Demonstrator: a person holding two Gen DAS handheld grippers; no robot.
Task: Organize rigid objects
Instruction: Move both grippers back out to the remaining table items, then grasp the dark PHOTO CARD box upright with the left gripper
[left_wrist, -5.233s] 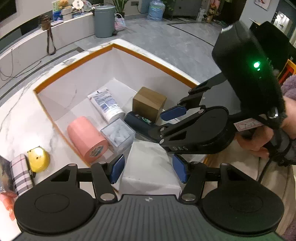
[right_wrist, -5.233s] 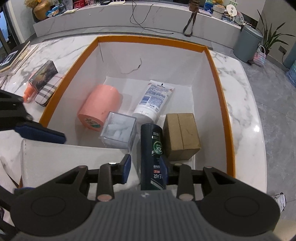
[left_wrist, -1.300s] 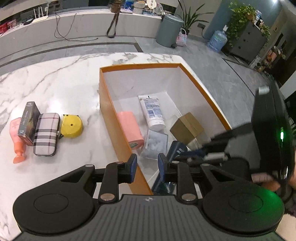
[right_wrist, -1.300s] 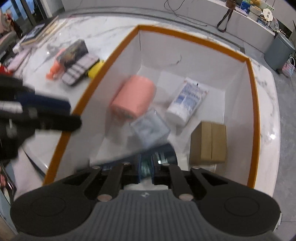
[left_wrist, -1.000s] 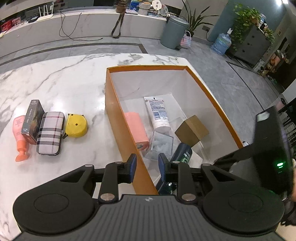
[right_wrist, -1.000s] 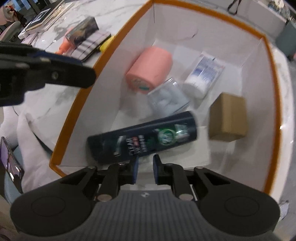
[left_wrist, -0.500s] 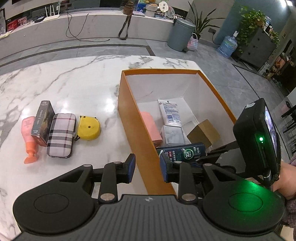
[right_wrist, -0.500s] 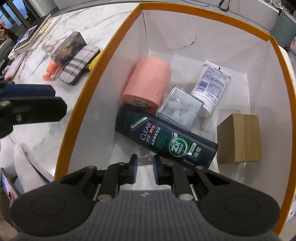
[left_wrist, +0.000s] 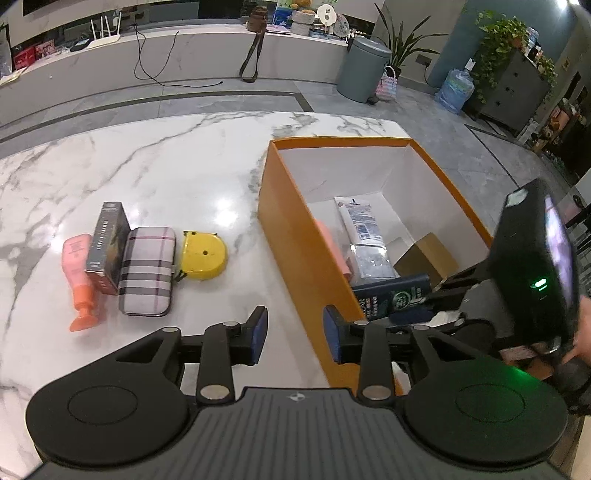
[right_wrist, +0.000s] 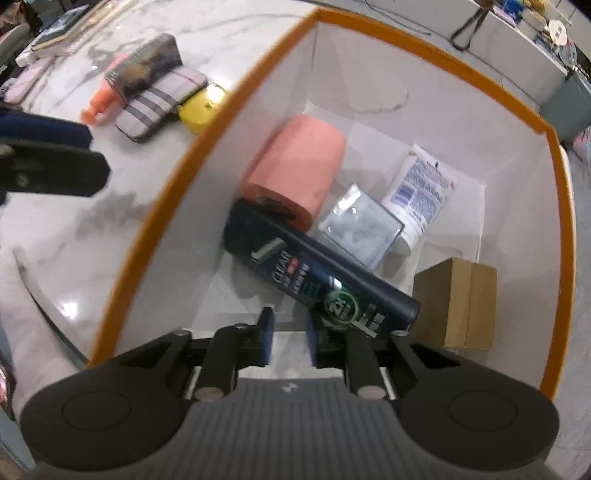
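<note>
An orange box (left_wrist: 295, 229) with white inside holds a dark shampoo bottle (right_wrist: 317, 280), a pink roll (right_wrist: 295, 170), a clear packet (right_wrist: 358, 229), a white tube (right_wrist: 421, 192) and a brown carton (right_wrist: 458, 302). The bottle lies loose, slanted across the box floor. My right gripper (right_wrist: 288, 332) is slightly open and empty above the box's near end. My left gripper (left_wrist: 293, 332) is open and empty over the table beside the box's left wall. On the marble left of the box lie a yellow tape measure (left_wrist: 203, 254), a plaid case (left_wrist: 147, 269), a dark small box (left_wrist: 107, 243) and an orange-pink bottle (left_wrist: 79, 273).
The right gripper's body (left_wrist: 532, 273) shows at the right edge of the left wrist view. The marble table (left_wrist: 147, 166) ends near the box's far side. A grey bin (left_wrist: 364, 70) and a counter stand on the floor beyond.
The right gripper let go of the shampoo bottle, which now lies in the box. The left gripper moved left out of the box and opened wider. Both views drifted slightly.
</note>
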